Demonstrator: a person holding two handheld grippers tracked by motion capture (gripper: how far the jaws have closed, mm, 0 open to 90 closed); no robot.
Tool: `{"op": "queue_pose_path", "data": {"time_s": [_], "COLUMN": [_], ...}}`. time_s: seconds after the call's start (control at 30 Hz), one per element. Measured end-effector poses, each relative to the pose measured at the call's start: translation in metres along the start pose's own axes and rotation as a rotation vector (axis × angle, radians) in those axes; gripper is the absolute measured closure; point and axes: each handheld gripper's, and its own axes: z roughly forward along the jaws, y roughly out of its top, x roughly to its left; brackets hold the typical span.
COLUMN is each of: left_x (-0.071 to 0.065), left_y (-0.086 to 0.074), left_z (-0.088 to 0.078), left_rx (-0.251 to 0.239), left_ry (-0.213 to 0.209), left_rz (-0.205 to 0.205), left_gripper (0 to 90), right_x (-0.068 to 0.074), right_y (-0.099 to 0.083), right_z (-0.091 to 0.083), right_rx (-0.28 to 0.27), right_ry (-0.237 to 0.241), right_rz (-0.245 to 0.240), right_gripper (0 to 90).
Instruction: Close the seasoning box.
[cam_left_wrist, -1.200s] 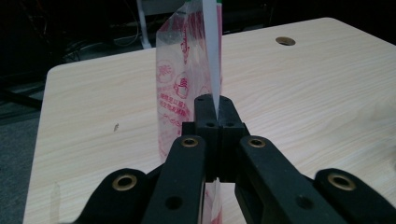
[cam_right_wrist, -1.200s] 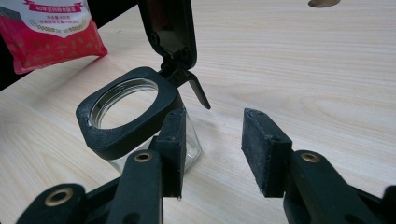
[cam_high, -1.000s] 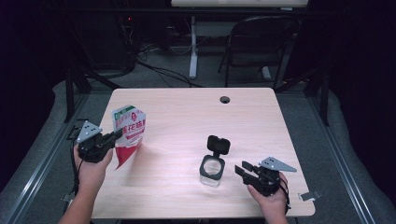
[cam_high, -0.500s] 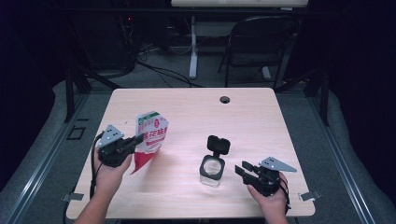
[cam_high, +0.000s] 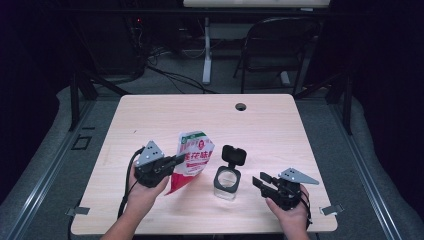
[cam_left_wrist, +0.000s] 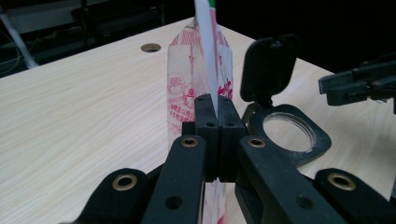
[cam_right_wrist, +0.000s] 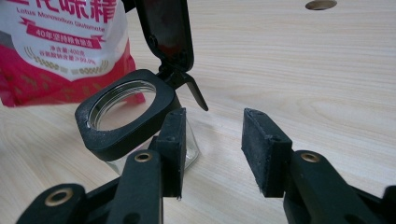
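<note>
- Nearest you, at about 5 o'clock on the table (cam_high: 150, 115), your right gripper (cam_high: 263, 181) sits with its jaws apart and nothing between them. In the right gripper view the jar stands just off its left pad (cam_right_wrist: 172, 140), so a small drift could knock the glass.
- At 7 o'clock your left gripper (cam_high: 176, 161) is clamped on the edge of the seasoning pouch (cam_high: 192, 157); in the left gripper view the pads (cam_left_wrist: 205, 114) pinch a thin flap of the bag. My guess is that this narrow hold could slip if the contents shift, and the pouch would drop or swing.
- The pouch hangs tilted, its lower red corner close to the tabletop, just to the 9 o'clock side of the jar. Dragging that corner could twist the bag in your grip.
- At the centre, towards 6 o'clock, the open jar (cam_high: 226, 182) stands upright with its black flip lid (cam_high: 233, 155) raised at the 12 o'clock side. The mouth is small, so a tilt from too far off would likely spill powder on the table.
- The raised lid is a risk: a pouch swung in high could strike it and tip the jar.
- Far off at 12 o'clock lies the cable hole (cam_high: 241, 106), well apart from the work.
</note>
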Motion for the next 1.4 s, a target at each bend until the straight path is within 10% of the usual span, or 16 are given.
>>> {"op": "queue_pose_path", "data": {"time_s": [0.83,1.07,1.4], "left_x": [0.017,0.010,0.011], "left_y": [-0.061,-0.062,-0.063], "left_z": [-0.013,-0.012,-0.012], "left_rx": [0.056,0.066,0.061], "left_ry": [-0.061,-0.084,-0.091], "left_rz": [-0.125,-0.113,-0.127], "left_gripper": [90.0,90.0,90.0], "right_x": [0.032,0.060,0.084], "right_y": [0.037,0.043,0.049], "right_z": [-0.012,0.001,0.027], "right_rx": [-0.005,0.012,0.045], "right_ry": [0.066,0.134,0.291], "right_rz": [-0.119,-0.200,-0.184], "right_gripper": [46.4,45.7,49.5]}}
